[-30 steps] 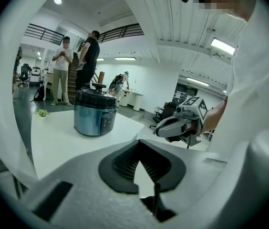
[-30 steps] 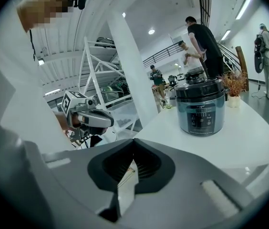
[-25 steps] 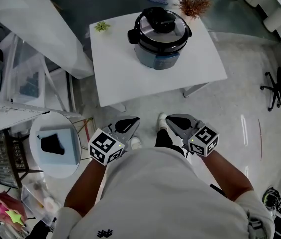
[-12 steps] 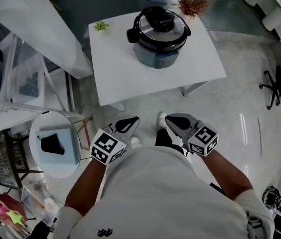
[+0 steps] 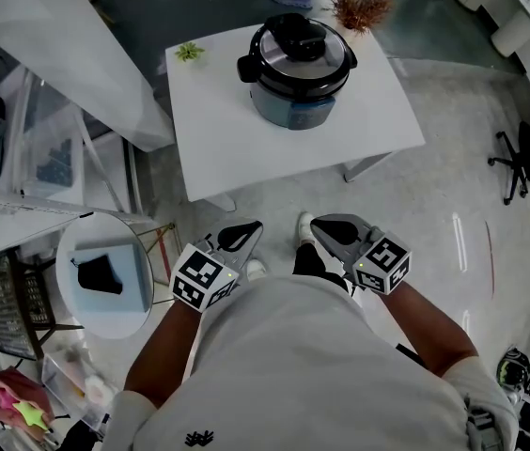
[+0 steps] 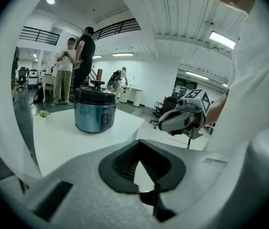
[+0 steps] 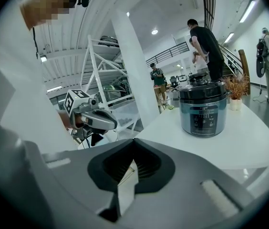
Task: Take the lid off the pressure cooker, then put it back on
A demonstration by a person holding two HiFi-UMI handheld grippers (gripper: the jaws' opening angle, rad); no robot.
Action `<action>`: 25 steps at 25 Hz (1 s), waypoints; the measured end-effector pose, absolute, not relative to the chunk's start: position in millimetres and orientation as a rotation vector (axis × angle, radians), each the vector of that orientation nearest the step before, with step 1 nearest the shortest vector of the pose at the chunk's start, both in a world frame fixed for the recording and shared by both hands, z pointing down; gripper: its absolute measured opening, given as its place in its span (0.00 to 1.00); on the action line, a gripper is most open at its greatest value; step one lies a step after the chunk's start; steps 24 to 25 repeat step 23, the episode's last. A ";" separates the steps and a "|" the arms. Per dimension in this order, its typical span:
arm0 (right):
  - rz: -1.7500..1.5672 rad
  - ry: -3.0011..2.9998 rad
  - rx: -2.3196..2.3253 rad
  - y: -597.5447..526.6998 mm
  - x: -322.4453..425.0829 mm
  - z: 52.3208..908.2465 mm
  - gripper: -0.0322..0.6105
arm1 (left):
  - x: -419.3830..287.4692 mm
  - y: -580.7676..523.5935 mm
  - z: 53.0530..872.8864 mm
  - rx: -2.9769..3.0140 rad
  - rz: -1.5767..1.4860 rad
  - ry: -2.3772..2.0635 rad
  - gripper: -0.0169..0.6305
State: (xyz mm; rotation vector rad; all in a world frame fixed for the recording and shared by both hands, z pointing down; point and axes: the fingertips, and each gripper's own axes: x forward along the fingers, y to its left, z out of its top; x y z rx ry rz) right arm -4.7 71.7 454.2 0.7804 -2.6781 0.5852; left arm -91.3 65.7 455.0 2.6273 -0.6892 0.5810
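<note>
Only floor separates table edge from left gripper and right gripper.

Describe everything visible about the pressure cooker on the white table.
The pressure cooker is round, with a blue-grey metallic body, a control panel on its front and a shiny lid with black rim and black top handle. The lid is on. It stands upright on the far half of the white table; nothing else touches it.

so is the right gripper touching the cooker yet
Apart. The head view shows the right gripper close to the person's body, with floor and a stretch of bare table between it and the cooker.
</note>
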 end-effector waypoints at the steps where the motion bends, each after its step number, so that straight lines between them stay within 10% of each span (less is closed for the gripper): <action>1: 0.584 -2.678 0.780 72.1 -4.8 454.1 0.06 | -91.1 66.1 455.1 2.628 0.583 -0.687 0.04; 25: 0.552 -2.665 0.745 80.4 -22.9 452.2 0.06 | -108.5 74.4 455.7 2.617 0.563 -0.685 0.04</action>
